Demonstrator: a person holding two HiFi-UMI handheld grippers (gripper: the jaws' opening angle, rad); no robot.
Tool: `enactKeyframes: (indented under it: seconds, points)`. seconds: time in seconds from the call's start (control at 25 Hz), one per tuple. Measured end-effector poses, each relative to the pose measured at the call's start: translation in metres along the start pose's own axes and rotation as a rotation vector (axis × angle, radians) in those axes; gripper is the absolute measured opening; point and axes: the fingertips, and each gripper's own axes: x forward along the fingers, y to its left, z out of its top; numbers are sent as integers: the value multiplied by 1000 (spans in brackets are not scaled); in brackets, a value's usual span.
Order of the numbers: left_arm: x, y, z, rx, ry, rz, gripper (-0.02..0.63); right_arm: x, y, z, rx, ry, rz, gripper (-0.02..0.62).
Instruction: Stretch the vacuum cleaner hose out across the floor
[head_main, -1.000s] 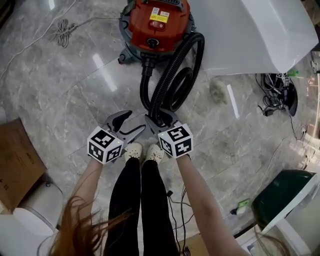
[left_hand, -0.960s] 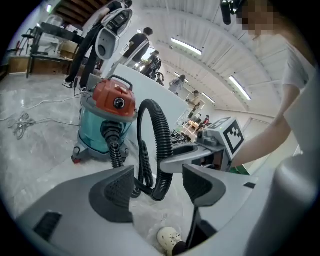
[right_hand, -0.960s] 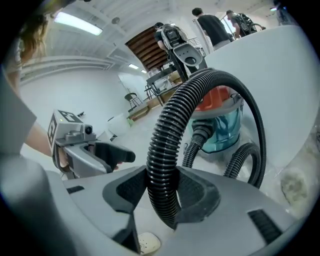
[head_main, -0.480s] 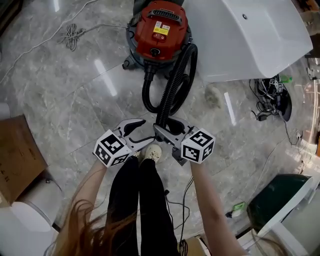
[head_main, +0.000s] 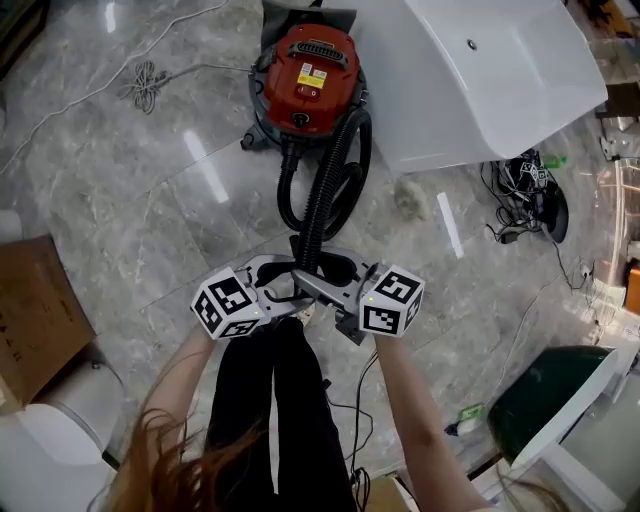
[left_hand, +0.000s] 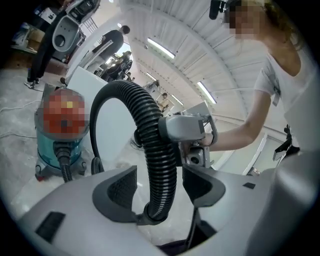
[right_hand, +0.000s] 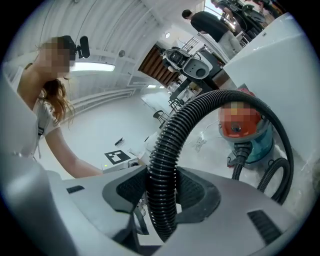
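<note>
Marble floor; hose between right gripper's jaws

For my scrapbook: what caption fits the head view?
Right tool grips the black hose from the red vacuum; left tool open around it.

Glossy grey marble floor

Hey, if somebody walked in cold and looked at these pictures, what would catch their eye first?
The red vacuum cleaner at the top centre of the head view, standing on grey marble floor beside a big white moulded object. Its black ribbed hose runs down to the person's two grippers: the right gripper is clamped on it, and the left gripper has its jaws open around the hose's end.
</note>
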Motion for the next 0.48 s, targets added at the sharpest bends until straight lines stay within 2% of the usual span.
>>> enactKeyframes:
  seconds: [0.2,0.32,0.48]
  points:
    - [-14,-38,37,15,-63,-37,283,-11,47,22,-10,-18,27,184]
    - [-24,-64,67,30,-106,-57,203,-22,74,46,16,-63,41,184]
    - [-35,-89,101,31,-147,-75,192,-39,100,76,26,-120,36,184]
